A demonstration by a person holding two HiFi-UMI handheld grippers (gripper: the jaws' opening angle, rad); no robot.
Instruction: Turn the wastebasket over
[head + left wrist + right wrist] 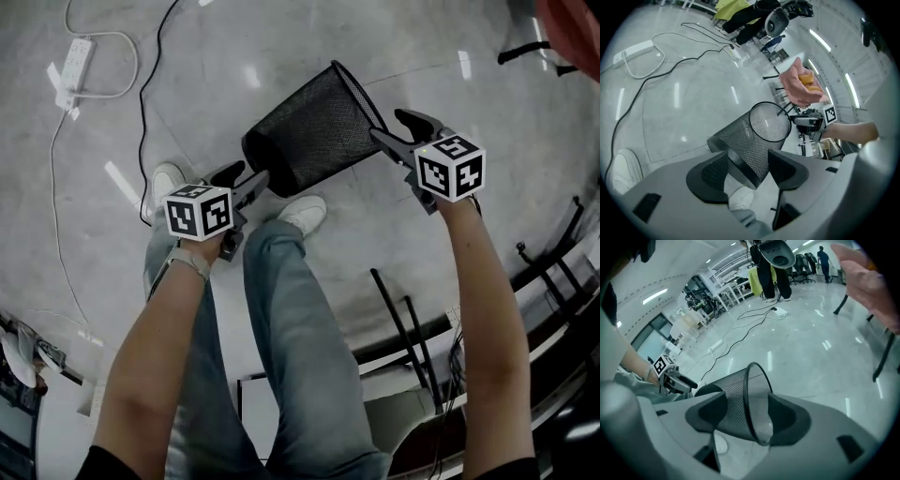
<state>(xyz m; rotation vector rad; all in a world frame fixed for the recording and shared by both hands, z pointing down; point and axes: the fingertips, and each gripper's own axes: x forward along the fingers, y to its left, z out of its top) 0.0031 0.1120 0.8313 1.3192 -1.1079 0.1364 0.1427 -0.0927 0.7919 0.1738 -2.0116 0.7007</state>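
Over the grey floor, the left gripper is clamped on the bottom edge of the black mesh wastebasket, which lies tilted in the air, mouth toward the right; the right gripper holds its jaws wide apart, the rim between them, not pressing.

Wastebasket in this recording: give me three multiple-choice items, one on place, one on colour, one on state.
1. Which part of the wastebasket sits in the left gripper? A rim B base C none
2. Its colour? A black B white C red
3. Its pose? A standing upright B upside-down C lifted, tilted sideways

B: its base edge lies between those jaws.
A: black mesh.
C: it hangs tilted in the air, mouth toward the right gripper.
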